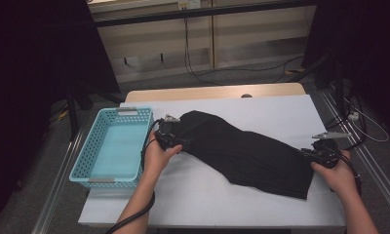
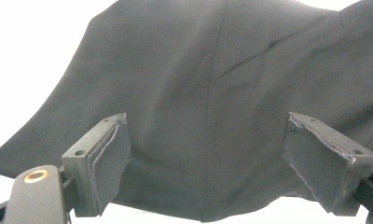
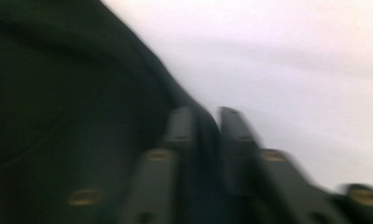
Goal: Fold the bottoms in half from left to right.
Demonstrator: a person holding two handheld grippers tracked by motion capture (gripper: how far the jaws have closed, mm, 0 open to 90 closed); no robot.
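A black garment (image 1: 242, 151) lies slantwise on the white table cover, from the back middle down to the front right. My left gripper (image 1: 179, 141) rests at its left edge, jaws wide apart over the dark cloth (image 2: 208, 116), nothing pinched between them. At the garment's right end sits my right gripper (image 1: 311, 154). In the right gripper view, which is blurred, the right gripper (image 3: 207, 122) has its jaws nearly together with a fold of the black cloth (image 3: 72, 121) between them.
A light blue perforated basket (image 1: 91, 151) stands at the left of the table, beside my left hand. The white cover (image 1: 193, 195) is bare in front of the garment. Cables and metal rails run along the floor on both sides.
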